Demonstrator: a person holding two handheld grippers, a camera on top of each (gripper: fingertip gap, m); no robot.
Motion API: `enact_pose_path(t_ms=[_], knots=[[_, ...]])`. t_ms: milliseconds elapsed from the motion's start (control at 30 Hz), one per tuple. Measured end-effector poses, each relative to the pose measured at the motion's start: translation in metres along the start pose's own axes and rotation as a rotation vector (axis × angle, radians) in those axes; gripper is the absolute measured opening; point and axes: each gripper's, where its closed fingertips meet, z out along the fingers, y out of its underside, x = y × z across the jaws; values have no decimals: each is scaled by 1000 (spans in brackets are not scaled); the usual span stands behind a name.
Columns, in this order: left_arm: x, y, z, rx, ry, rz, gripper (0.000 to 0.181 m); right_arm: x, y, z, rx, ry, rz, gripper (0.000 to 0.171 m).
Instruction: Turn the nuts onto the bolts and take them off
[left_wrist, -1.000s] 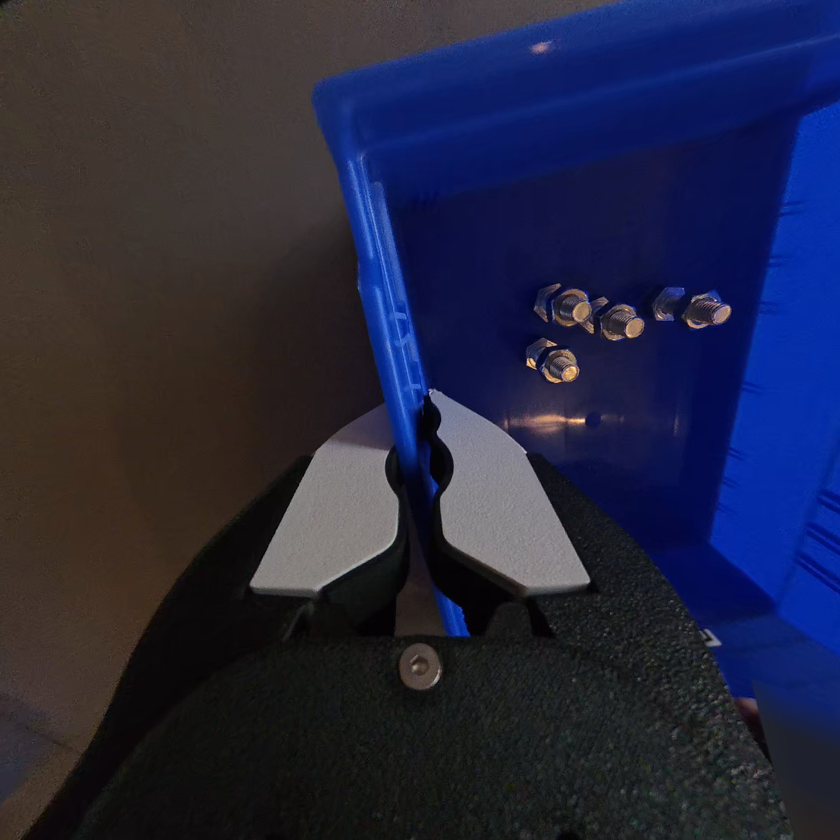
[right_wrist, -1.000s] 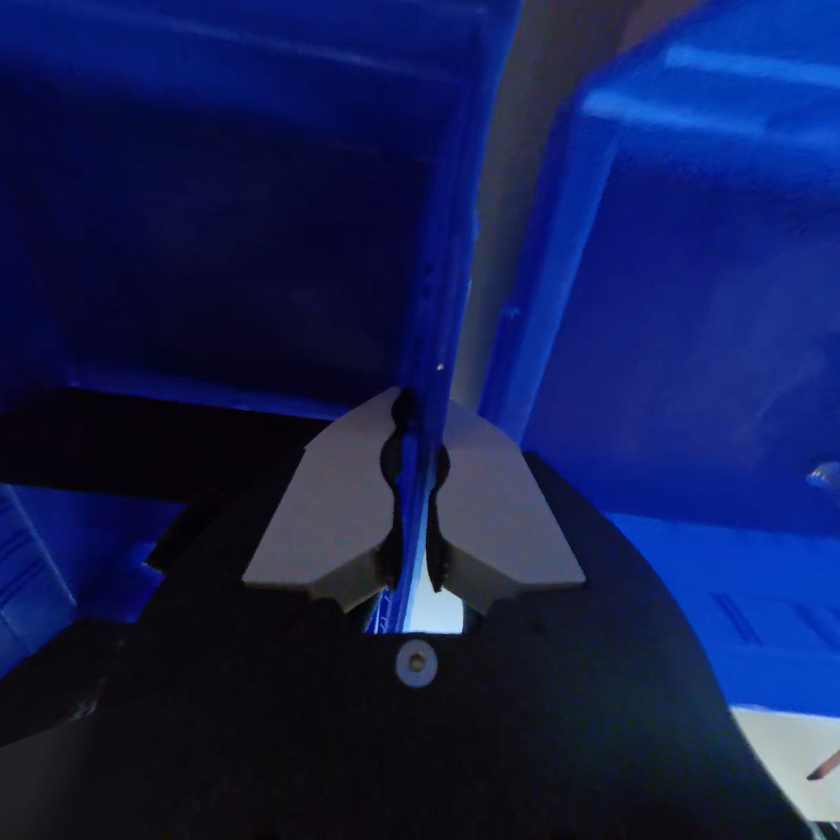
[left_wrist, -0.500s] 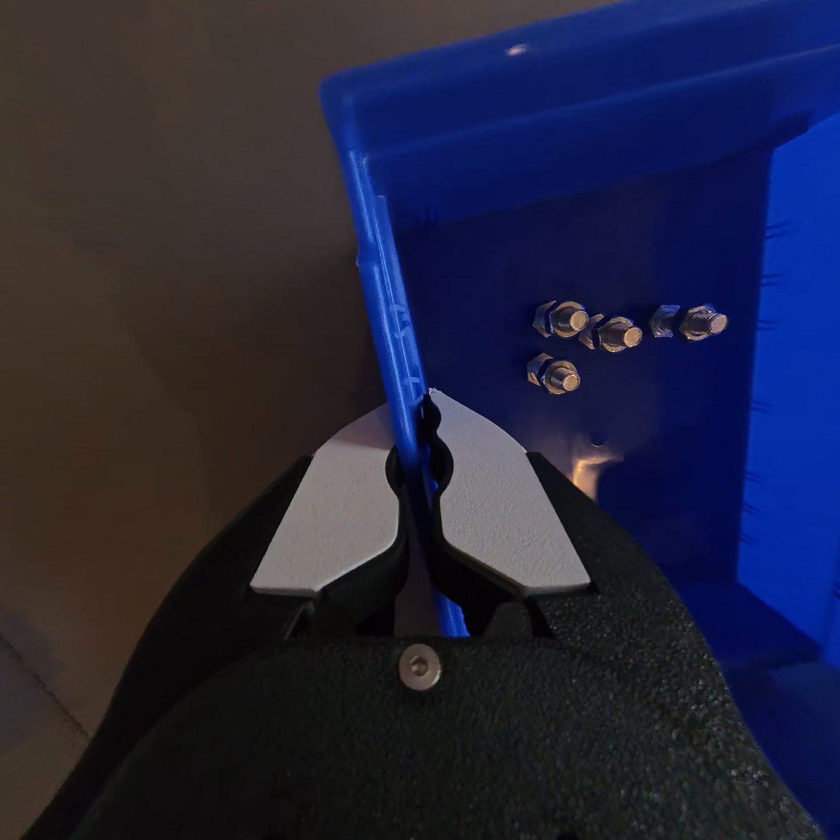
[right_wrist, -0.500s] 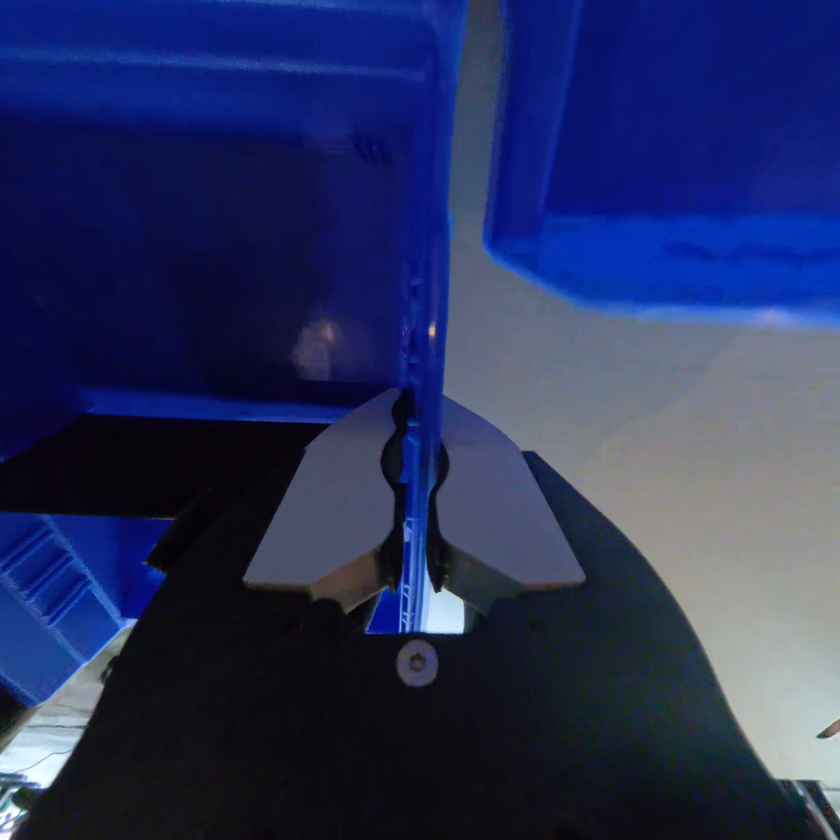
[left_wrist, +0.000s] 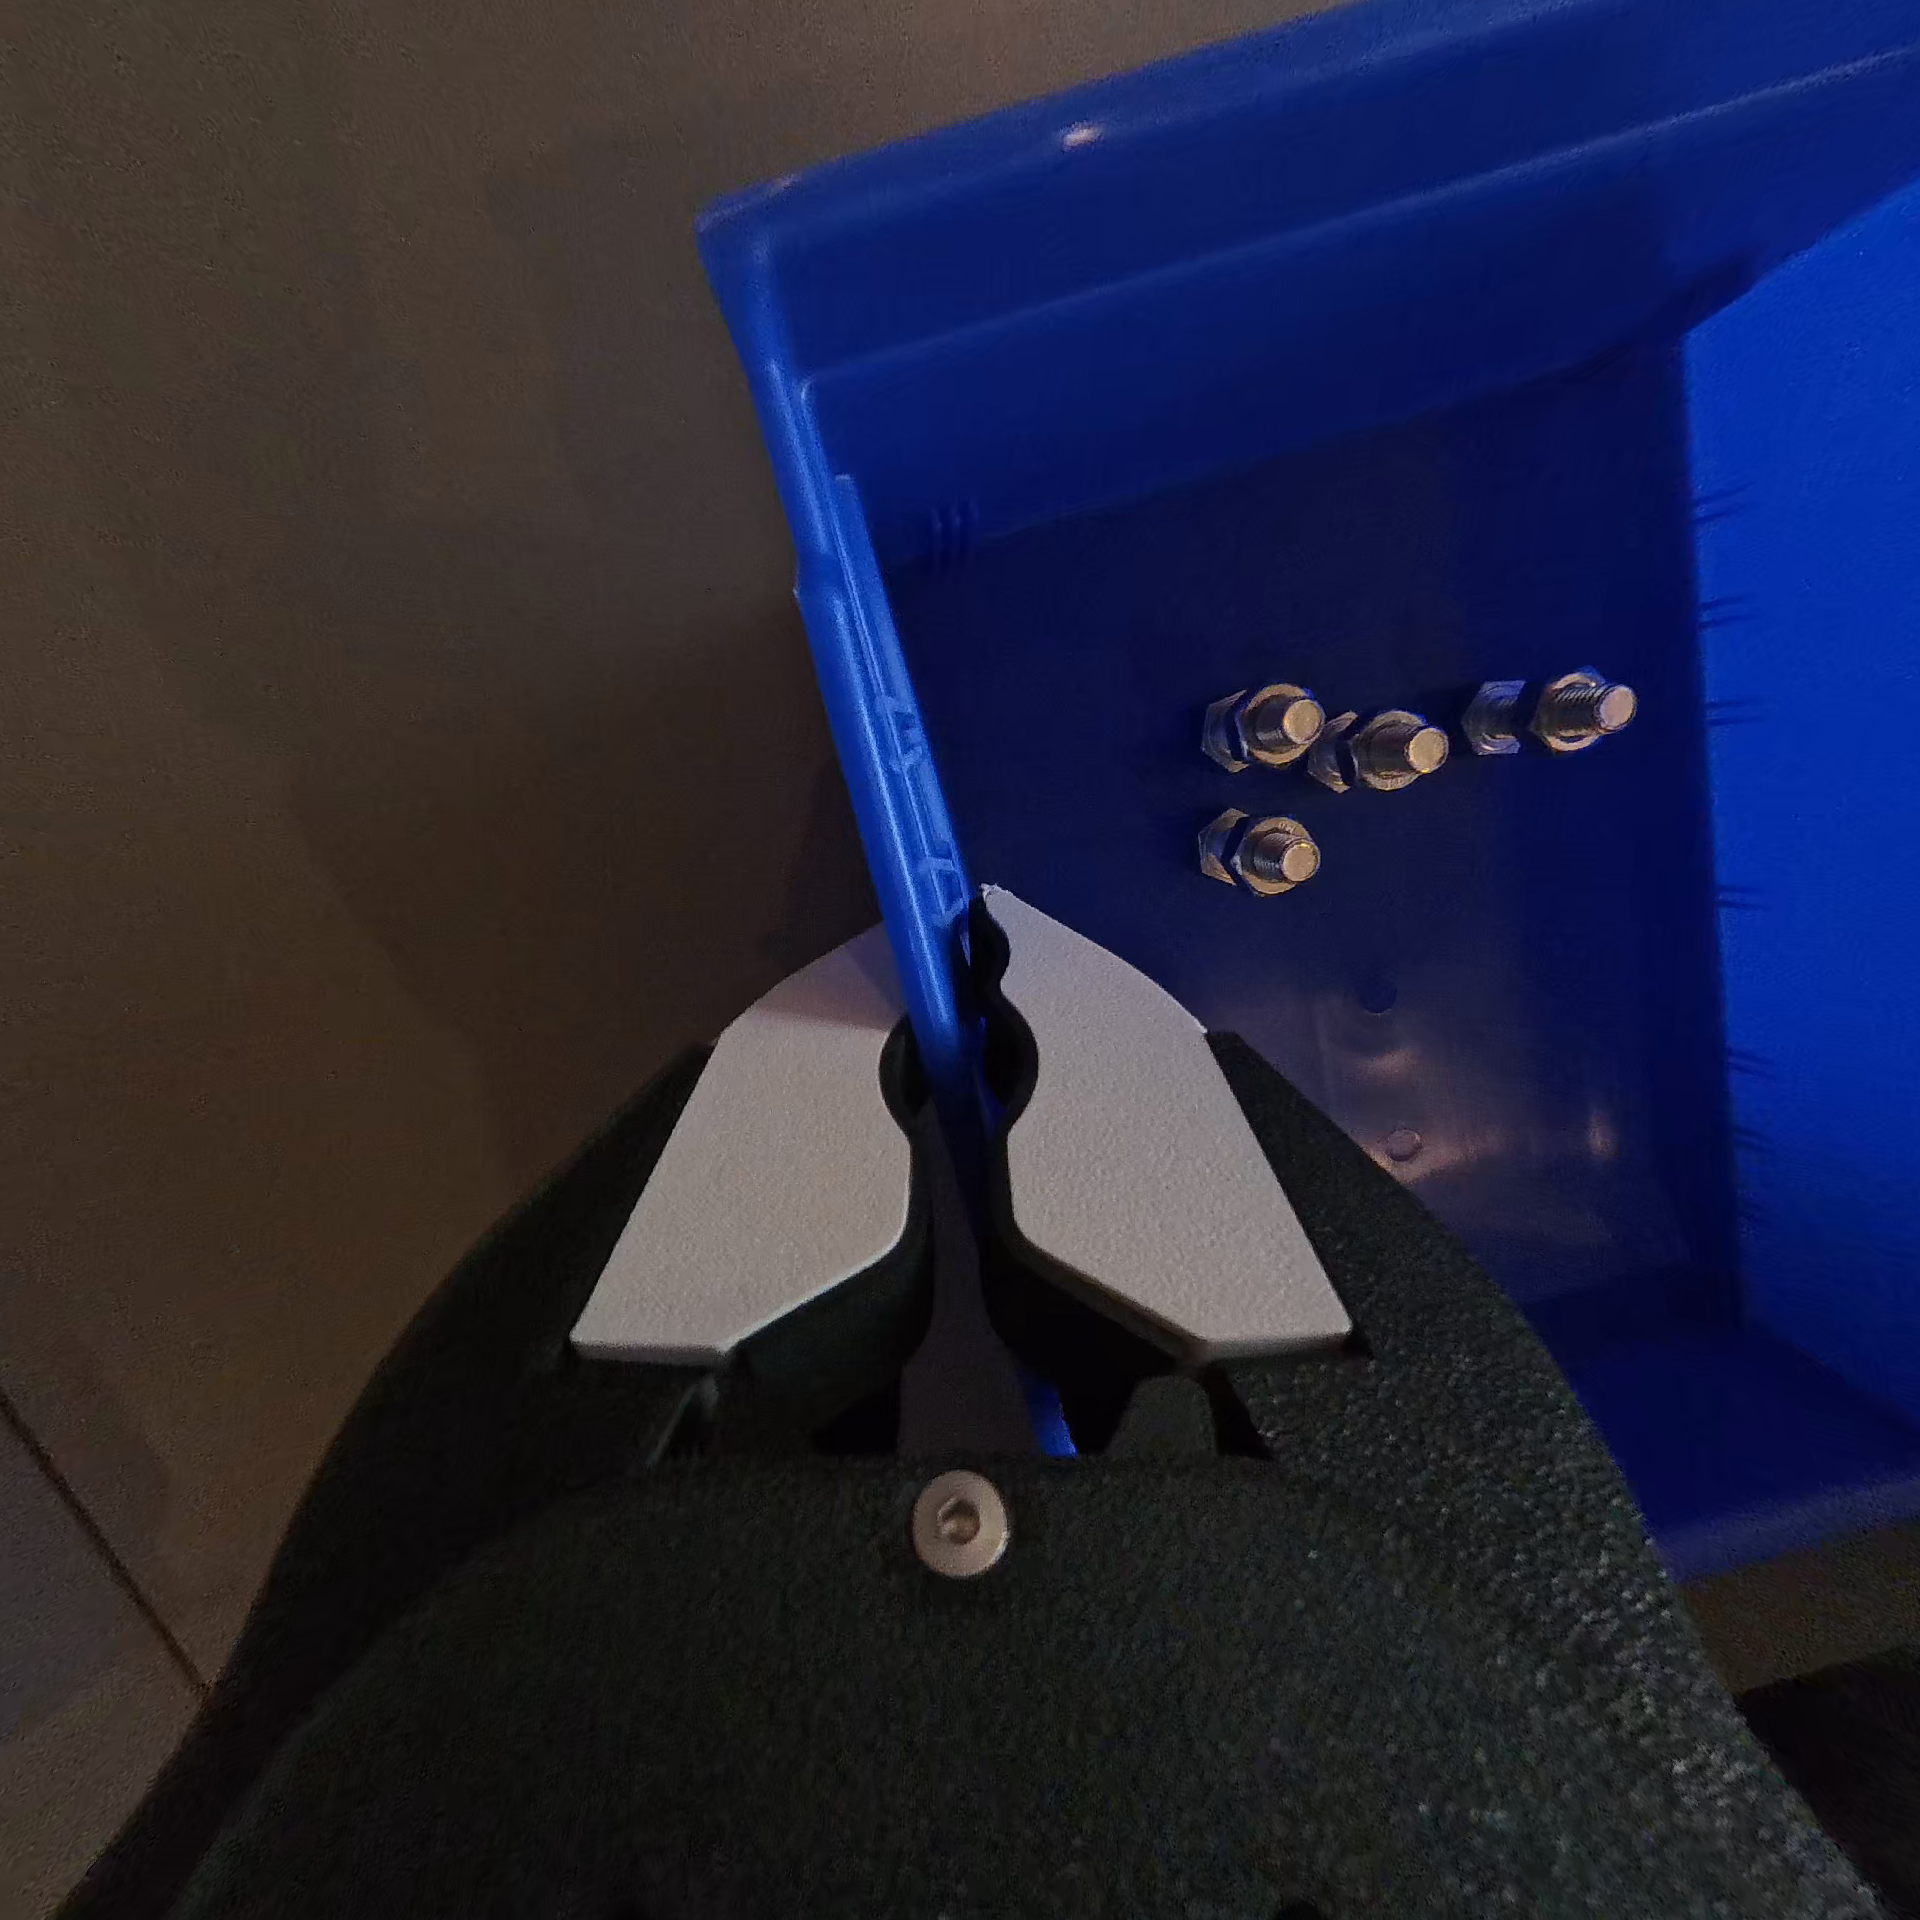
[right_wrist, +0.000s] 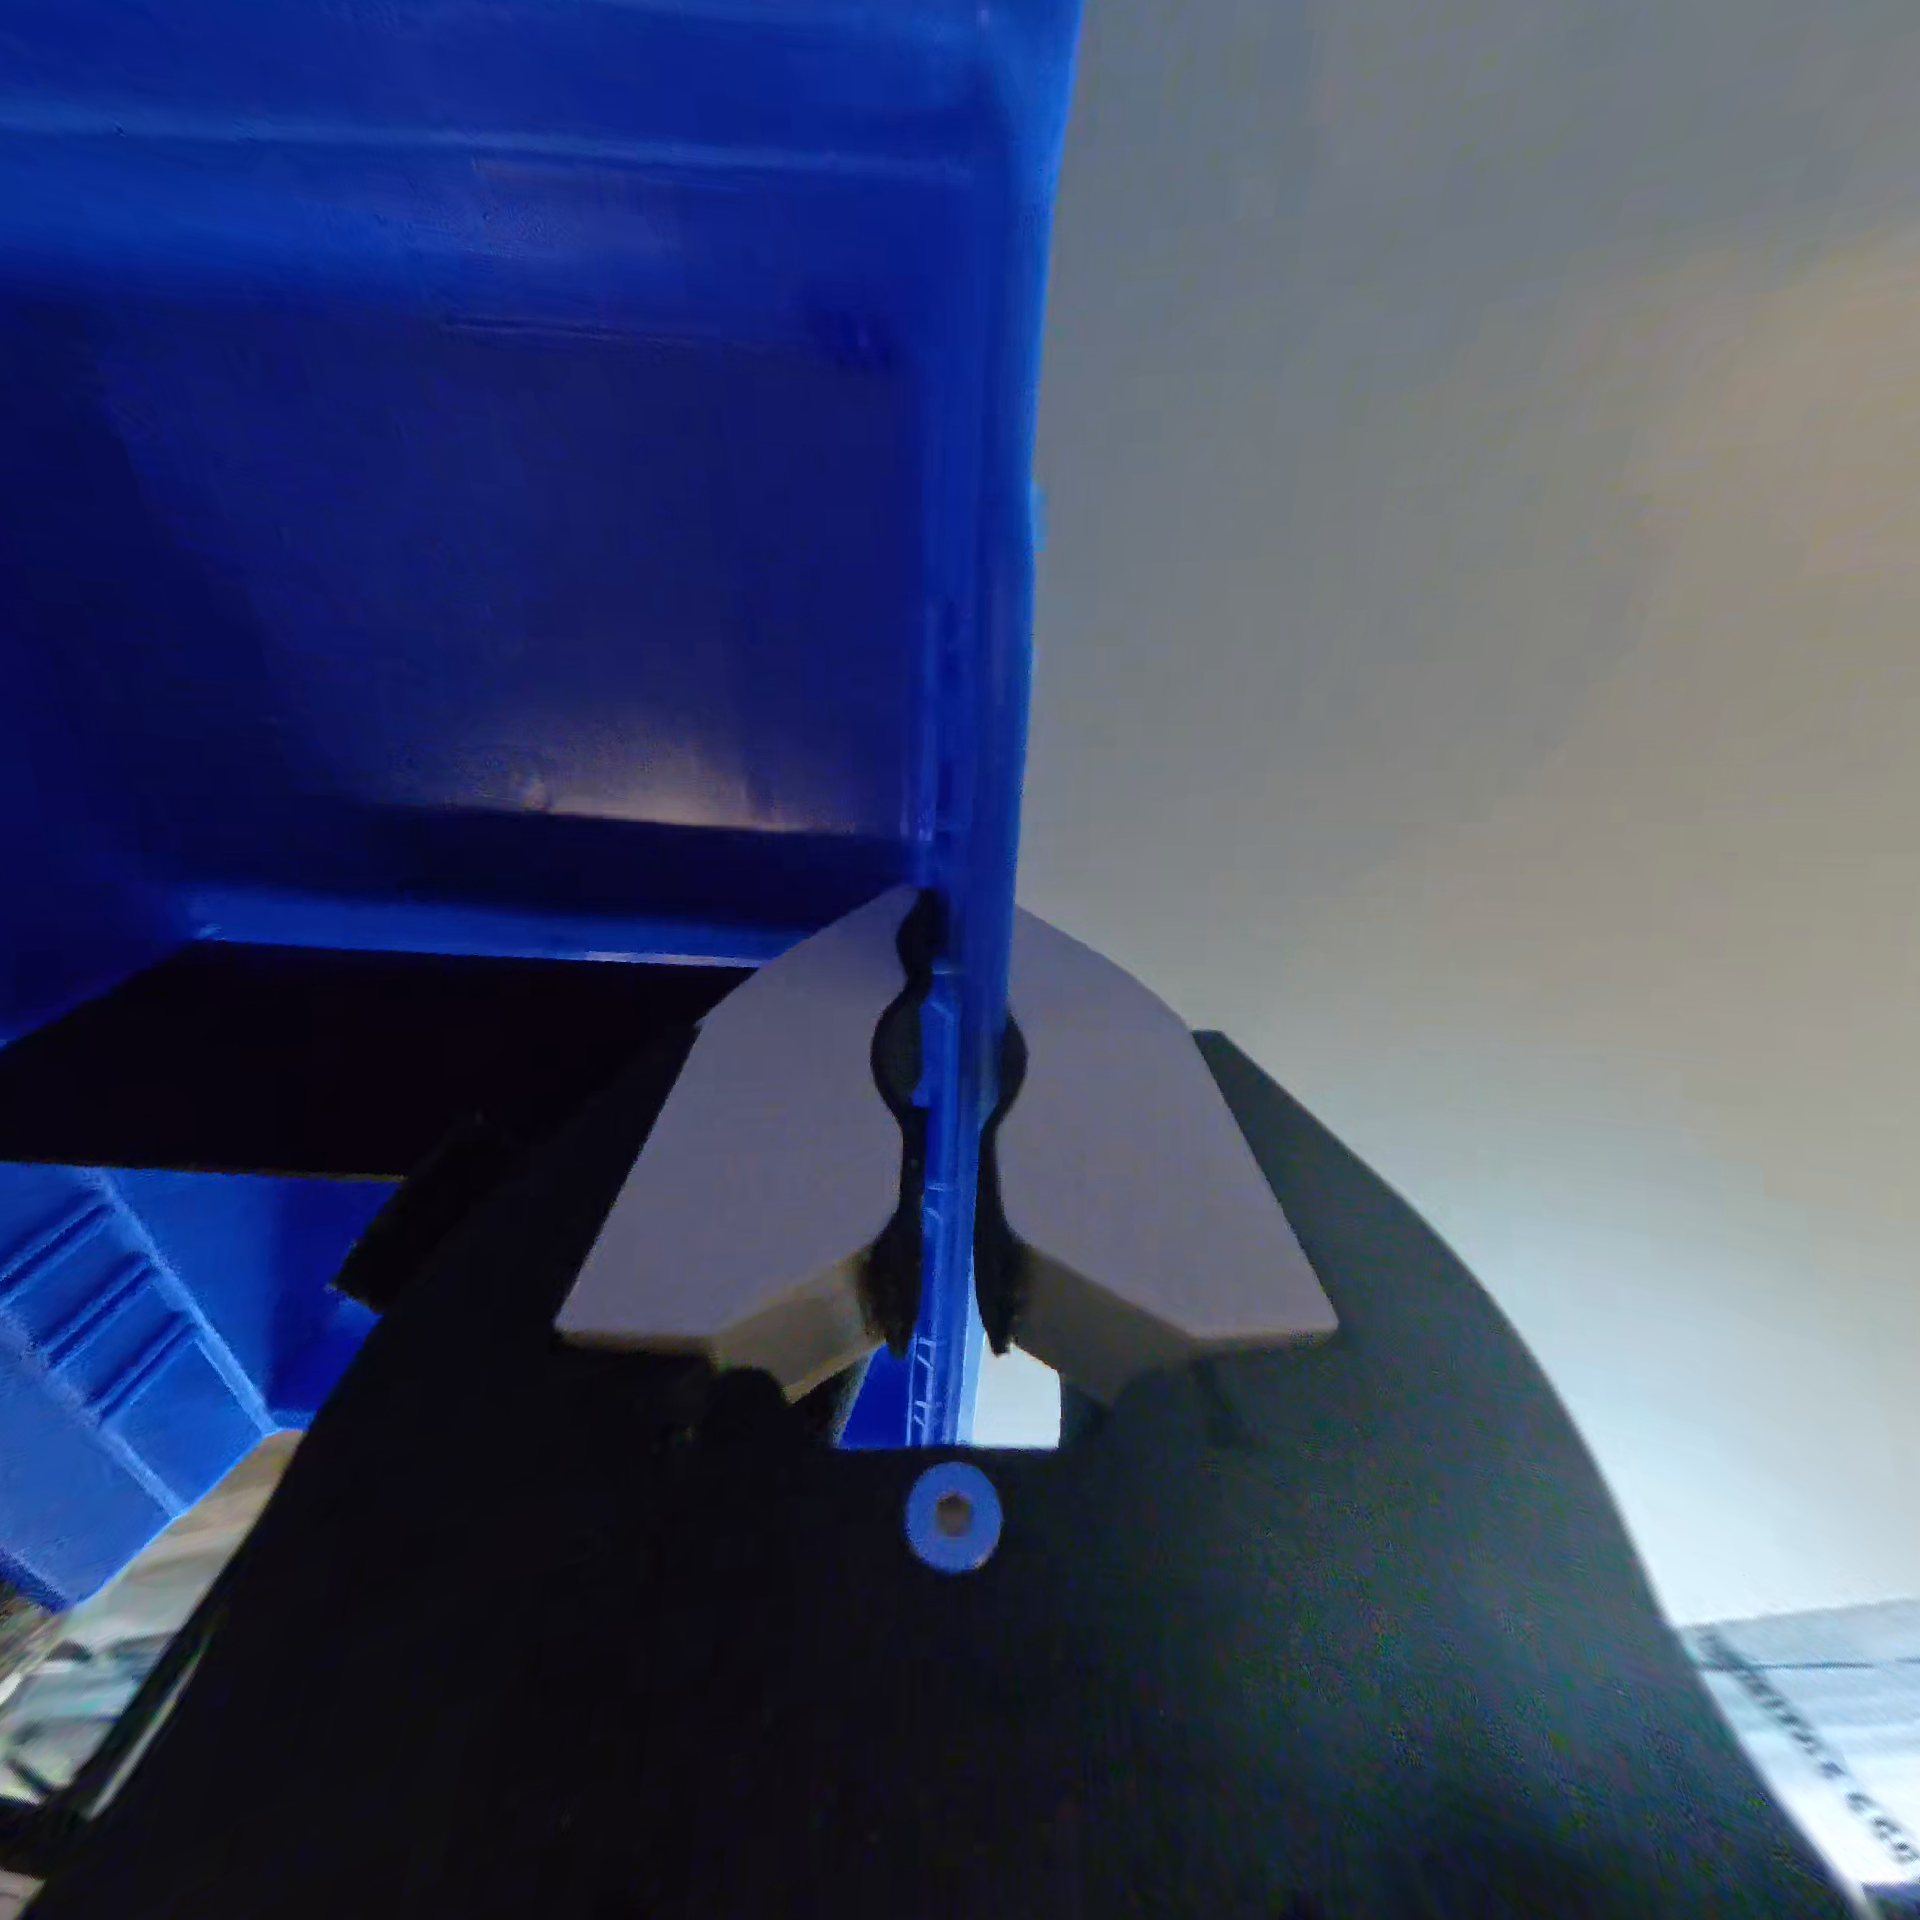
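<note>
The left gripper (left_wrist: 940, 997) is clamped on the bin's (left_wrist: 1299, 312) side wall, with bare table (left_wrist: 364, 623) at nine o'clock. Four bolts (left_wrist: 1382, 750) with nuts lie inside at two o'clock. The right gripper (right_wrist: 961, 997) pinches another bin wall (right_wrist: 987, 520), with open room at three o'clock.
</note>
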Motion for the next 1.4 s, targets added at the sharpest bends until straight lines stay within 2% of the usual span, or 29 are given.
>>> enact_pose_path(t_ms=[367, 567, 667, 1067, 1400], knots=[[4, 27, -10, 39, 38, -48, 4, 123, 77, -7, 50, 6, 524, 3], [15, 37, -14, 87, 51, -111, 5, 173, 123, -10, 122, 11, 794, 4], [19, 43, -16, 82, 3, -98, 4, 189, 143, -11, 161, 18, 892, 4], [31, 60, -22, 93, -36, -248, 4, 225, 207, -15, 214, 134, 1121, 4], [32, 61, -22, 97, -49, -230, 4, 237, 217, -16, 241, 139, 1127, 3]])
